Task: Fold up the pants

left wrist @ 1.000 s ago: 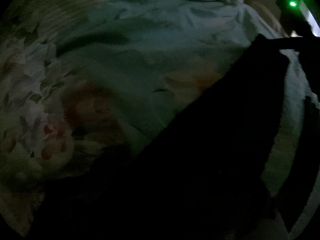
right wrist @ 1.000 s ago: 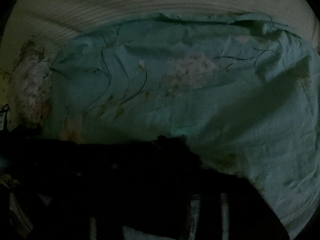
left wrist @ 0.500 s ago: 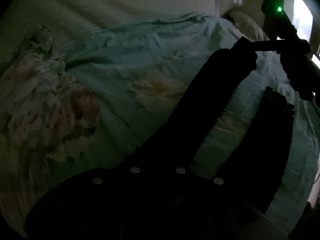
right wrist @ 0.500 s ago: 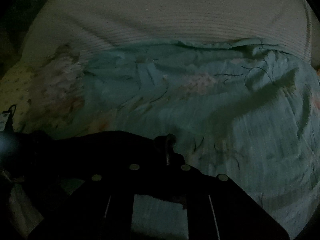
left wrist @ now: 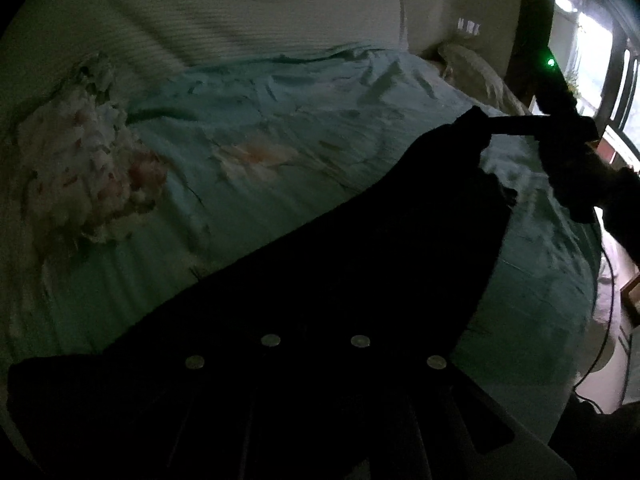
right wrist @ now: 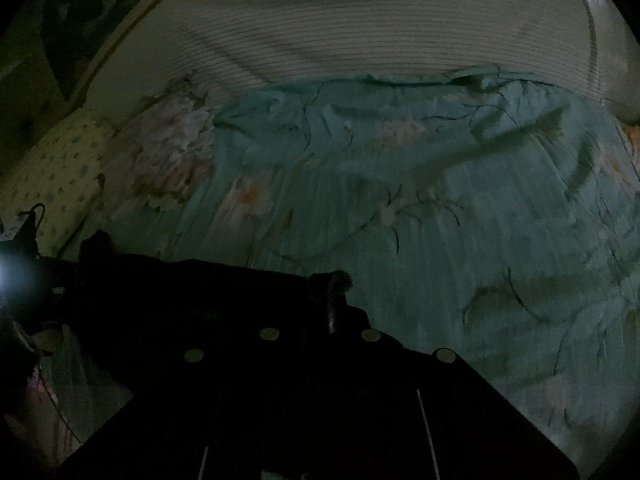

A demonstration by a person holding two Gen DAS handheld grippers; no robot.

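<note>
The room is dim. Black pants (left wrist: 360,248) hang stretched in the air between my two grippers, above a teal floral bedspread (left wrist: 280,152). In the left wrist view the cloth runs from my left gripper (left wrist: 316,320) up to the right gripper (left wrist: 486,126), which pinches its far corner. In the right wrist view the pants (right wrist: 200,304) stretch from my right gripper (right wrist: 332,292), shut on a bunched edge, leftward to the left gripper (right wrist: 86,258). The left fingers are lost against the dark cloth.
A ribbed pale headboard (right wrist: 360,32) lies beyond the bedspread. A flowered quilt patch (left wrist: 88,168) sits at the left. A window (left wrist: 592,52) and a cable (left wrist: 604,320) over the floor are at the right bed edge.
Both grippers have risen and drawn apart, lifting the pants off the bed and pulling them taut. More of the headboard and room has come into view.
</note>
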